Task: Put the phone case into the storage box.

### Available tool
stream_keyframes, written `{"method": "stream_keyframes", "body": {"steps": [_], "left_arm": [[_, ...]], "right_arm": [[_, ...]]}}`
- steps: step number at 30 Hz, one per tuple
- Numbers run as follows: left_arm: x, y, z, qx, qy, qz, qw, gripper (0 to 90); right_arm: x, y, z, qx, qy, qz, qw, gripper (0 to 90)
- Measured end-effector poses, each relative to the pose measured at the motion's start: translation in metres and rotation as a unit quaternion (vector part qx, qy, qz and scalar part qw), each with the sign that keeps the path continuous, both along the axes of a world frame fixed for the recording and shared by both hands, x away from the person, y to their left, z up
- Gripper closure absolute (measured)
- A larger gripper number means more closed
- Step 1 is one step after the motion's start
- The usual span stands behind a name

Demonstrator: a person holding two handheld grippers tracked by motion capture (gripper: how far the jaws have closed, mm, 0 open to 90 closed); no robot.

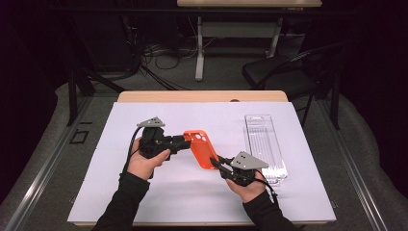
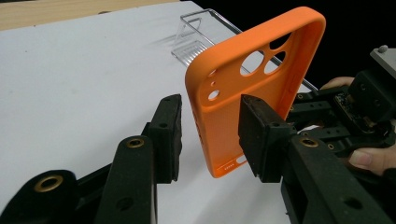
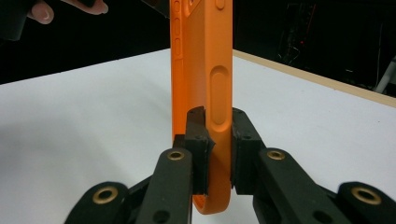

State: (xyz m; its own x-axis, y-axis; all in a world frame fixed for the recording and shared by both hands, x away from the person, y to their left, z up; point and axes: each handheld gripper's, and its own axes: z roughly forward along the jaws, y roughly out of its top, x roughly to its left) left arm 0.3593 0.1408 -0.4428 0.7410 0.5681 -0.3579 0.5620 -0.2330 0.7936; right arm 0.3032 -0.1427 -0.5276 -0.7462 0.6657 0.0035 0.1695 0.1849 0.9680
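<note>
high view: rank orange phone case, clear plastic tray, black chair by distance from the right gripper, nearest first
1. orange phone case: clamped in the right gripper, rising up and left of it.
2. clear plastic tray: on the white sheet just right of that gripper, stretching away toward the far edge.
3. black chair: on the floor past the table's far right corner.

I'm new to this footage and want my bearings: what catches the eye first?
The bright orange phone case, held on edge above the white table cover at mid-table. The right gripper clamps one edge of it, while the left gripper straddles its other end without gripping. A clear plastic tray lies to the right.
</note>
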Motion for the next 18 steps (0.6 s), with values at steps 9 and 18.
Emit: {"method": "stream_keyframes", "body": {"steps": [9, 18], "left_arm": [[0.0046, -0.0015, -0.0002, -0.002, 0.001, 0.004, 1.0, 63.3], [0.0072, -0.0034, -0.0017, -0.01, 0.006, -0.001, 0.9999, 68.2]], "right_arm": [[0.0001, 0.0002, -0.0007, 0.005, 0.006, 0.003, 1.0, 80.7], [-0.0002, 0.0011, -0.0013, 0.006, 0.006, 0.005, 1.0, 80.7]]}}
